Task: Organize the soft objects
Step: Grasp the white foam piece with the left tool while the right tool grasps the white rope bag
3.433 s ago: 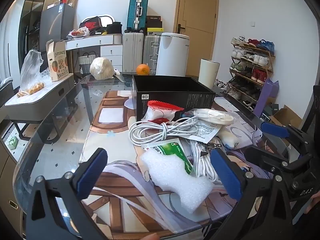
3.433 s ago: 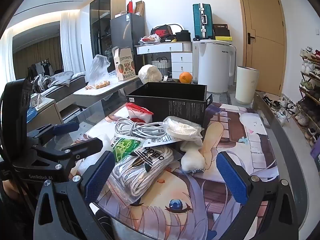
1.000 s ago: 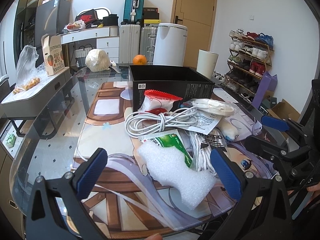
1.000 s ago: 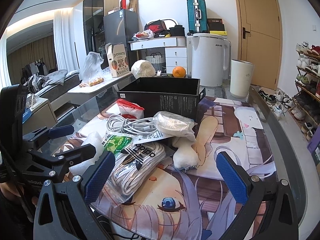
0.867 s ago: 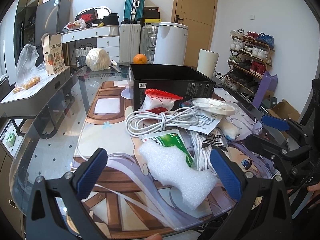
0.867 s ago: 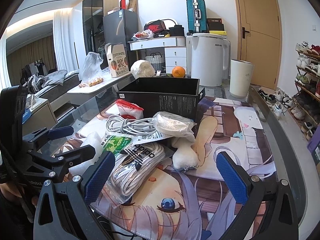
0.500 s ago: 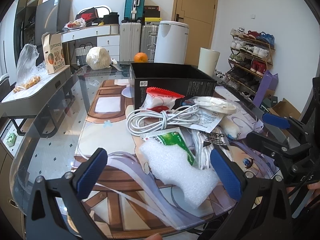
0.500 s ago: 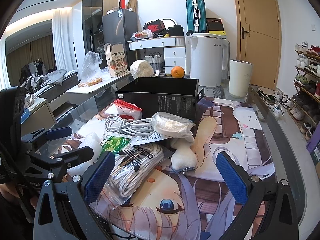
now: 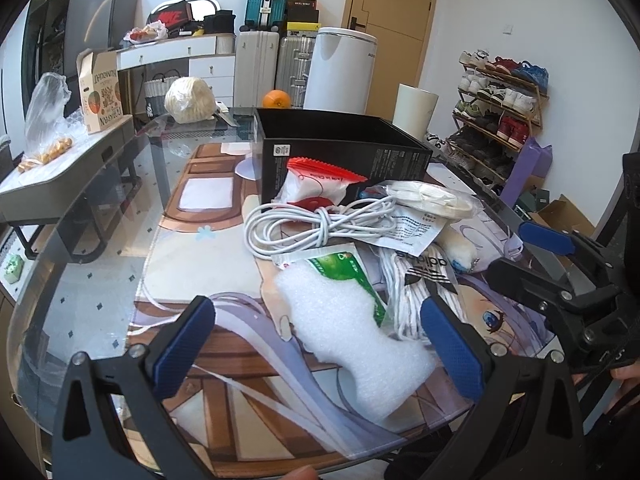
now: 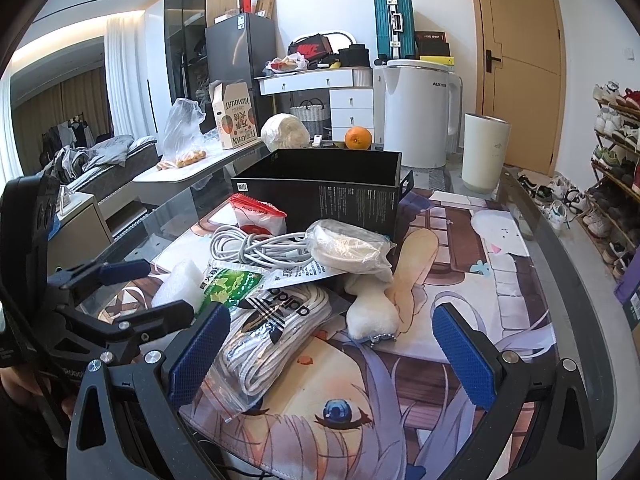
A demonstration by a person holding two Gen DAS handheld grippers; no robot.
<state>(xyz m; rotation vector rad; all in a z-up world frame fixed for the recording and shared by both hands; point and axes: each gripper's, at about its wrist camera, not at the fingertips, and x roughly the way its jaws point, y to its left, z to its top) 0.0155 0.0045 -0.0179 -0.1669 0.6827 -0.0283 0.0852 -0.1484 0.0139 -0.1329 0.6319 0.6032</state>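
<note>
A heap of soft items lies on the printed mat before an empty black box (image 9: 340, 148) (image 10: 332, 188). Nearest my left gripper (image 9: 320, 348) is a white foam piece (image 9: 352, 336), lying between its open fingers. Behind it are a green packet (image 9: 340, 268), a coiled white cable (image 9: 304, 228), a red-topped pouch (image 9: 320, 184), a bagged white pad (image 9: 428, 200) and a bag of white rope marked adidas (image 10: 276, 328). A small white plush (image 10: 372, 308) lies ahead of my right gripper (image 10: 332, 344), which is open and holds nothing.
An orange (image 9: 277, 99) and a wrapped round bundle (image 9: 190, 100) sit at the far end of the glass table (image 9: 80, 264). A low grey side table (image 9: 60, 164) stands left. A shoe rack (image 9: 500, 104) lines the right wall.
Both grippers have edged forward toward the heap, which looks slightly larger. Nothing on the mat has moved and both stay open.
</note>
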